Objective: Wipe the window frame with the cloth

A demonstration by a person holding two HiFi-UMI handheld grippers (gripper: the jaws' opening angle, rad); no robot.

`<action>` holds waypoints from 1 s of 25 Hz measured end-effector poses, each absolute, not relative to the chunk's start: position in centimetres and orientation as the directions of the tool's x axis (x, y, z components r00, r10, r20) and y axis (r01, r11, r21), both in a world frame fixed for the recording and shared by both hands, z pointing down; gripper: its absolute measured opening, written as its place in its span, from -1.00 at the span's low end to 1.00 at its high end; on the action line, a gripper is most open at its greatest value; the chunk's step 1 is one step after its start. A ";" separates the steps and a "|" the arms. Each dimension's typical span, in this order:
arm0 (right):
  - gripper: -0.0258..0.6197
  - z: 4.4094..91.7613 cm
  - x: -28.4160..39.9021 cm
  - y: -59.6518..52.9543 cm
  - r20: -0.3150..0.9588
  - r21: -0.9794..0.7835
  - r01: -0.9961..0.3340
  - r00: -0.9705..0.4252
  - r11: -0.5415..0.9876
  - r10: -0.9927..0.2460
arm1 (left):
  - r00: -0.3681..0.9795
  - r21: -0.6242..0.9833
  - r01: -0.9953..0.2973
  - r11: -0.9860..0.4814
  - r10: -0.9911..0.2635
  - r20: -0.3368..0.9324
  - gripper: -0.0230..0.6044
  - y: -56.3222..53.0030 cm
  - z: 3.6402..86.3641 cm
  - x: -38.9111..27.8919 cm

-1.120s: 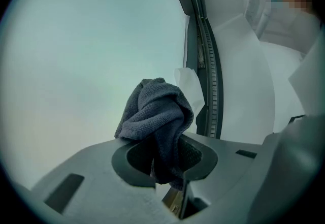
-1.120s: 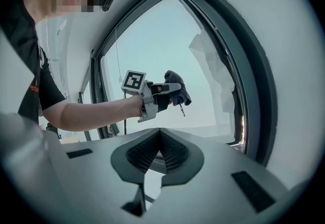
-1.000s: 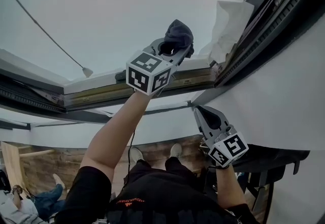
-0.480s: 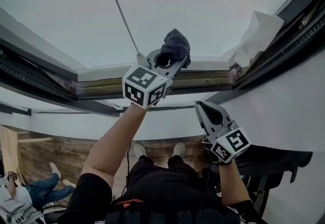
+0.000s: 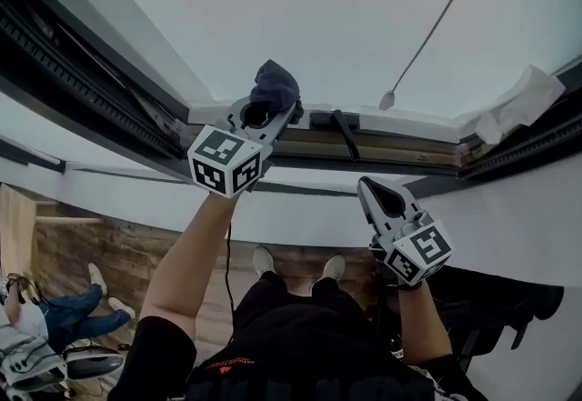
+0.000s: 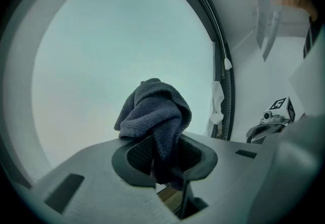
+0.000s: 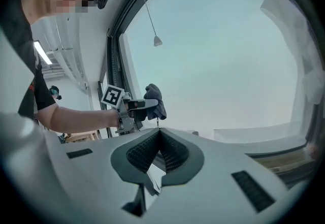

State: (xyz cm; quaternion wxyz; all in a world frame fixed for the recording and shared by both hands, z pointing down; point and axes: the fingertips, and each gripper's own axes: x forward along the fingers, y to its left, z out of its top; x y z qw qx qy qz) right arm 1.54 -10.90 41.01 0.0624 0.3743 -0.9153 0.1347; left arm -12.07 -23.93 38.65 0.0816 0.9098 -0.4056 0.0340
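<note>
A dark blue-grey cloth (image 5: 275, 84) is bunched in my left gripper (image 5: 269, 106), which is shut on it and holds it up against the window frame's lower rail (image 5: 409, 152), near the frame's left corner. In the left gripper view the cloth (image 6: 155, 111) sticks out above the closed jaws of the left gripper (image 6: 163, 141), in front of the glass. My right gripper (image 5: 376, 196) hangs lower, below the rail, shut with nothing in it. The right gripper view shows its jaws pressed together at the right gripper (image 7: 158, 132), with the left gripper (image 7: 138, 106) and the cloth (image 7: 155, 99) beyond.
A black window handle (image 5: 344, 134) lies on the rail just right of the cloth. A blind cord with a small weight (image 5: 388, 101) hangs before the glass. Crumpled white paper (image 5: 518, 102) sits in the frame's right corner. Dark side rails (image 5: 82, 63) run along the left.
The left gripper with the cloth has slid left along the lower rail, away from the white paper. The head view swung with it. The right gripper stays low and shut.
</note>
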 end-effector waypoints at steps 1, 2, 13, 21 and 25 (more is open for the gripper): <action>-0.91 41.0 0.5 -11.1 0.217 -0.198 -0.694 -0.720 0.693 -0.659 | 0.654 0.121 -0.757 -0.642 -0.745 0.133 -0.61 -24.0 39.0 -13.8; -0.91 41.0 -0.6 -11.3 0.218 -0.197 -0.685 -0.728 0.701 -0.650 | 0.640 0.122 -0.768 -0.628 -0.756 0.138 -0.61 -24.1 39.3 -15.5; -0.91 39.4 -6.5 -11.8 0.187 -0.162 -0.616 -0.786 0.771 -0.589 | 0.511 0.086 -0.859 -0.504 -0.840 0.180 -0.61 -25.1 42.6 -26.2; -0.91 38.0 -5.9 -11.9 0.177 -0.148 -0.625 -0.779 0.766 -0.602 | 0.485 0.058 -0.872 -0.486 -0.846 0.222 -0.61 -26.2 43.9 -25.4; -0.91 38.0 -4.5 -11.8 0.171 -0.154 -0.629 -0.777 0.762 -0.606 | 0.496 0.064 -0.866 -0.495 -0.837 0.233 -0.61 -26.7 44.3 -23.3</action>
